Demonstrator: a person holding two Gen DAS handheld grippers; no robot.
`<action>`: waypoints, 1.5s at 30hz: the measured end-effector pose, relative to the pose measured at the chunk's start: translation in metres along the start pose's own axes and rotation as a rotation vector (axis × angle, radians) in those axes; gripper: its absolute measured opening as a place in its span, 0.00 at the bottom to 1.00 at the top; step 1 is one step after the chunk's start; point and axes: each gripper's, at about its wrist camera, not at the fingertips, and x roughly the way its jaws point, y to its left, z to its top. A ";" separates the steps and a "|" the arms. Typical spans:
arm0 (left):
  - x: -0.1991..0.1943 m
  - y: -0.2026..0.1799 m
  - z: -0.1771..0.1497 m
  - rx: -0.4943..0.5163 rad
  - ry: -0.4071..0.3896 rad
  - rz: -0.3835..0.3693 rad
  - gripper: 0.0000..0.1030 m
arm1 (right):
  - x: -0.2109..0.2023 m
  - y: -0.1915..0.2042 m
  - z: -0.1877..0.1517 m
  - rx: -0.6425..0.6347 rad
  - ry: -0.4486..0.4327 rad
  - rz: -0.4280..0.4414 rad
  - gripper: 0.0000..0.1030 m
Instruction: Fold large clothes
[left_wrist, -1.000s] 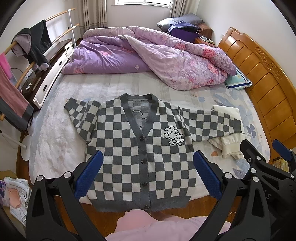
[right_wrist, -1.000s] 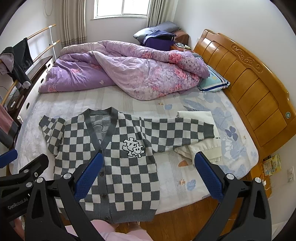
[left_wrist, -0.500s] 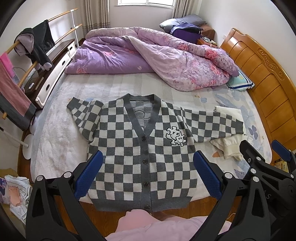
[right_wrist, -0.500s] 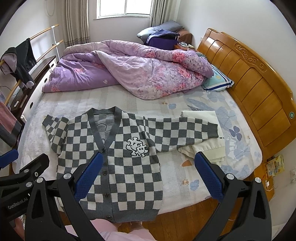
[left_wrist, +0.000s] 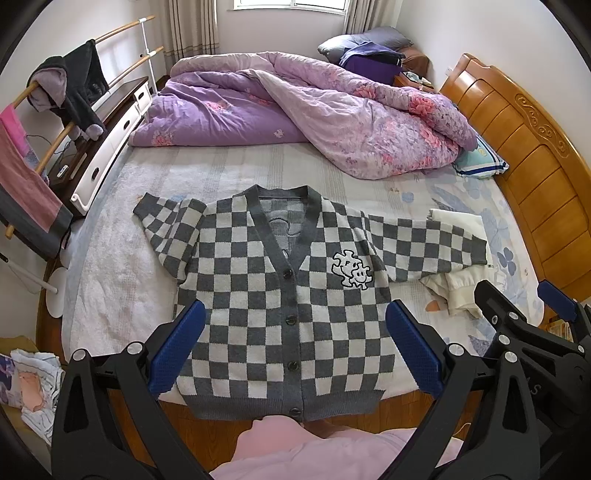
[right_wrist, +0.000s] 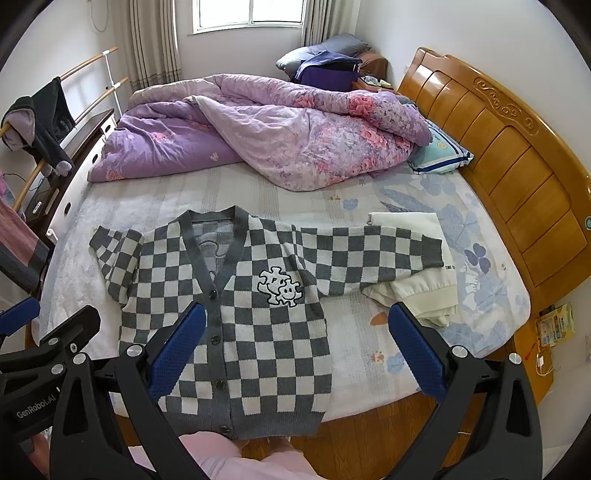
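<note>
Your checkered cardigan (left_wrist: 280, 295) lies face up and buttoned on the bed (left_wrist: 110, 295), with its hem hanging just over the near edge. The sleeve on your left is bent back against the body. The sleeve on your right runs straight out and rests across a cream garment (left_wrist: 461, 280). A purple quilt (left_wrist: 332, 122) is bunched at the far side, well apart from the work.

Both tools hover above the near edge and touch nothing. Your left hand-held gripper (left_wrist: 293, 347) has its jaws spread wide and holds nothing. Your right hand-held gripper (right_wrist: 295, 350) is likewise spread wide and empty.

Judged from this layout, no fold has been made; you are at the approach step.

For the next move:
1. Lower one hand-held gripper to the cuff of the outstretched sleeve.
2. Pinch the knit only, not the cream garment beneath.
3. Carry the sleeve across the chest.

Expect the knit to stretch and sag, so lift it clear before moving it sideways.
</note>
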 end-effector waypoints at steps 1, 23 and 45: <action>0.000 -0.001 0.000 -0.001 0.002 -0.001 0.95 | 0.000 -0.005 0.000 0.001 0.001 0.002 0.93; -0.001 0.000 -0.002 0.002 0.006 0.004 0.95 | 0.002 -0.002 -0.002 -0.002 0.018 0.039 0.93; 0.003 -0.015 -0.037 -0.049 0.030 0.020 0.95 | -0.002 -0.022 -0.016 0.015 0.036 0.150 0.93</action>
